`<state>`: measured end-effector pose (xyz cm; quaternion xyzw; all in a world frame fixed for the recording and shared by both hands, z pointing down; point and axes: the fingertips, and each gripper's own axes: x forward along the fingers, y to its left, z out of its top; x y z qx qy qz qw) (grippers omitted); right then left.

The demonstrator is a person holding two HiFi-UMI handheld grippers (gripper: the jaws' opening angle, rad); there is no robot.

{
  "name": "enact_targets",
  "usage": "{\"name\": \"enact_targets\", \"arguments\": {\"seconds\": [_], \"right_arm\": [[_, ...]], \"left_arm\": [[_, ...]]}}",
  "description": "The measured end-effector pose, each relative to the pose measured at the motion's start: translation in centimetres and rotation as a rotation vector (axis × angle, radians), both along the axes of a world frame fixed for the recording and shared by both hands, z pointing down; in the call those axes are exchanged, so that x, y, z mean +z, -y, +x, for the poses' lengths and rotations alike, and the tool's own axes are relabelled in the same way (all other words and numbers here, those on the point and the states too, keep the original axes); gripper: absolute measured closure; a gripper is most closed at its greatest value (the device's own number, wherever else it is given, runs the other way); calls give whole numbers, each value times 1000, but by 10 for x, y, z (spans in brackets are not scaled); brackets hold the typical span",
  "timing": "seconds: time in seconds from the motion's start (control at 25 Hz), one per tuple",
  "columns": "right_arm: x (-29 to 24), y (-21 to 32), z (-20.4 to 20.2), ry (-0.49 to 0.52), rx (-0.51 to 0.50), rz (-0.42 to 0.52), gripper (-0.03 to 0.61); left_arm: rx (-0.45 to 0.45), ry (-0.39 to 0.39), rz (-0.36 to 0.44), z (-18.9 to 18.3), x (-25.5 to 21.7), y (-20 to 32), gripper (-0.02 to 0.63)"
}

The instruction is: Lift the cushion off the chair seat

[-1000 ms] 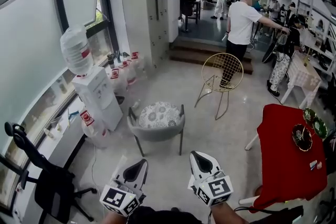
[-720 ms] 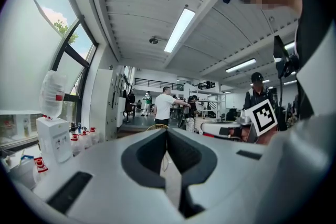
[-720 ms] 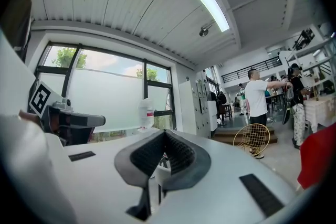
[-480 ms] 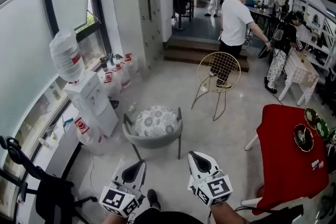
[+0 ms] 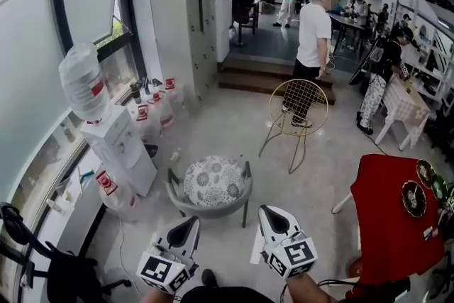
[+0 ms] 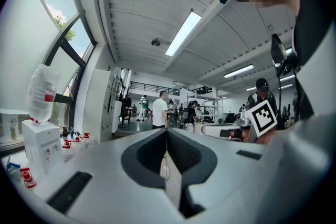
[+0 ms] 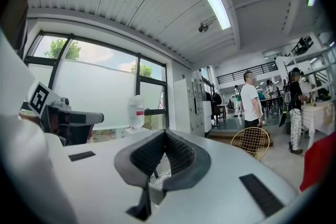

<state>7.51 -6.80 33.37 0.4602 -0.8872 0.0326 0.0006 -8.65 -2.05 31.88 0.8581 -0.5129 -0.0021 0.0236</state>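
We have lifted nothing yet: the floral cushion [image 5: 214, 181] lies on the grey chair [image 5: 211, 210], beyond our left claw [image 5: 184, 226] and right claw [image 5: 272, 218], both closed and seemingly empty.

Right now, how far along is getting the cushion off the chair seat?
Done: nothing yet; the round floral-patterned cushion lies on the grey shell chair. In hand: the left tool and right tool are both shut and empty, held short of the chair. Left: reach the cushion, open, grip it and lift it off.
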Motion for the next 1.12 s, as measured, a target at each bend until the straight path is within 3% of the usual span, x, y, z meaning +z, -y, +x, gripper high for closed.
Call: {"name": "enact_targets", "arguments": {"seconds": [0.64,1.12], "right_arm": [[-3,98,-78,-8,58,-18,572],[5,141,-73,-18,57,-44,572]], "left_arm": [[84,0,-28,-82,5,96,606],[78,-20,-41,-80,13,149,606]]}}
